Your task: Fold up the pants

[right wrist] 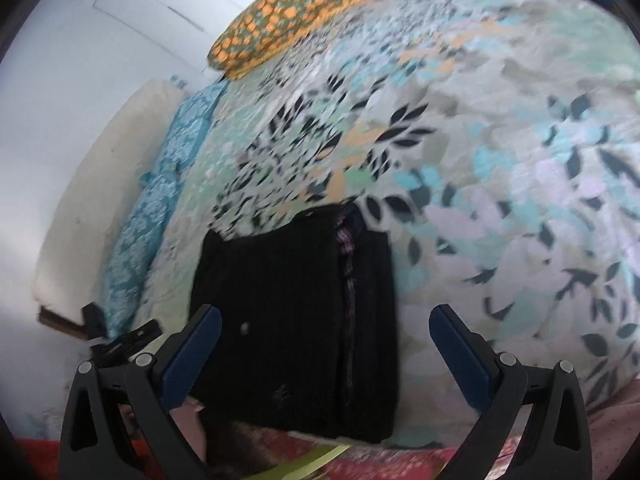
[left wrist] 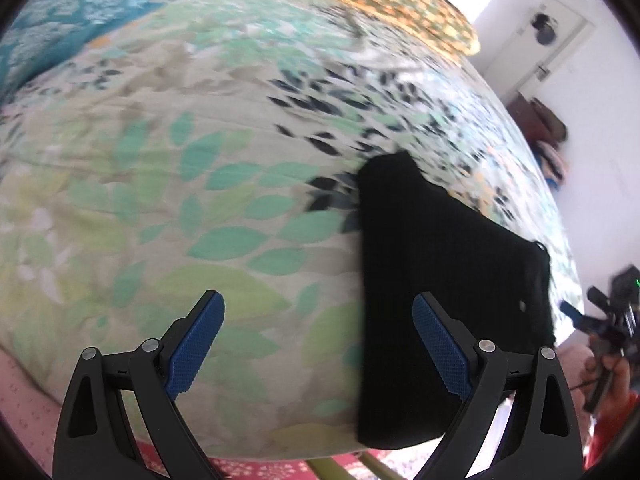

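Leaf-print bedspread (left wrist: 160, 200), folded black pants (right wrist: 296, 320), plaid lining in right view only, left claw (left wrist: 318, 344) and right claw (right wrist: 325, 356) both spread, empty

Both wrist cameras look forward and down over the bed (left wrist: 168, 184) from its near edge; they share the folded black pants (left wrist: 448, 280) and the orange pillow (right wrist: 296, 12).

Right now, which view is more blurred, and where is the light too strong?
Right wrist view: stronger motion blur, smearing the bedspread and pants. Left wrist view: milder blur; the wall is washed out by bright light, and the pants are too dark for detail.
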Demonstrator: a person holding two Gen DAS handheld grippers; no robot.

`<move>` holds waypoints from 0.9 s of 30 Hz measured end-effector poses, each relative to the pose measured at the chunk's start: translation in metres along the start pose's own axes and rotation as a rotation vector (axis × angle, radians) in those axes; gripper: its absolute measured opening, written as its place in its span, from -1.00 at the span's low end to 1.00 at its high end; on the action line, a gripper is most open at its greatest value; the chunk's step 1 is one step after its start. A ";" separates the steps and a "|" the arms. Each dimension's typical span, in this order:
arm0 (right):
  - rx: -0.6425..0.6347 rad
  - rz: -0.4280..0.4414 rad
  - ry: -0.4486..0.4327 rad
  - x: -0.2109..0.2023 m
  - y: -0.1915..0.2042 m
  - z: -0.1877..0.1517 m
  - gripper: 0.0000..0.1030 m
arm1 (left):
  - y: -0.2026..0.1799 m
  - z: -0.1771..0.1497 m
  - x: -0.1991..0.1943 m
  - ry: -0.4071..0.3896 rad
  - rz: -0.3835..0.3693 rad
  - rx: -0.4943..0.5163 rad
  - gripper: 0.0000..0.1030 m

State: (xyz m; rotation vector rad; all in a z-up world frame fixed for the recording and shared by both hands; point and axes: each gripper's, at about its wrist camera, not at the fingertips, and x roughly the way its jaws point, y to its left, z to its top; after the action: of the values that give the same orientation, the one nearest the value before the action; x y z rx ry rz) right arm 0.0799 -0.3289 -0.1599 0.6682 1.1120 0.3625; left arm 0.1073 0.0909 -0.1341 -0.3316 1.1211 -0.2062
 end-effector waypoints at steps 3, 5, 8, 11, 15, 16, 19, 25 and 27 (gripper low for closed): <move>-0.029 -0.035 0.116 0.019 -0.008 0.005 0.99 | -0.027 0.003 0.023 0.088 -0.026 0.111 0.86; -0.007 -0.049 0.172 0.030 -0.020 0.007 0.99 | -0.038 0.003 0.036 0.112 -0.015 0.141 0.86; 0.044 0.023 0.211 0.040 -0.040 0.006 0.99 | -0.044 0.004 0.052 0.147 -0.045 0.116 0.86; 0.032 0.112 0.252 0.052 -0.049 0.004 0.99 | -0.047 0.007 0.061 0.168 -0.069 0.101 0.86; 0.013 0.220 0.270 0.069 -0.051 0.004 0.97 | -0.048 0.008 0.077 0.203 -0.064 0.091 0.86; 0.001 0.226 0.278 0.074 -0.047 0.003 0.98 | -0.048 0.007 0.080 0.208 -0.071 0.080 0.86; -0.033 0.213 0.301 0.083 -0.036 0.001 0.98 | -0.056 0.005 0.088 0.207 -0.093 0.064 0.85; -0.083 0.126 0.285 0.076 -0.020 0.001 -0.02 | -0.074 0.002 0.074 0.147 -0.071 0.124 -0.48; -0.125 0.117 0.262 0.069 -0.007 0.001 -0.11 | -0.067 0.008 0.057 0.139 -0.138 0.080 -0.55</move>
State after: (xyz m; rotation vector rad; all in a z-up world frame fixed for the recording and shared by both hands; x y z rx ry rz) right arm 0.1092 -0.2946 -0.2125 0.5871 1.2895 0.6287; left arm 0.1393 0.0110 -0.1547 -0.3272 1.2245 -0.4004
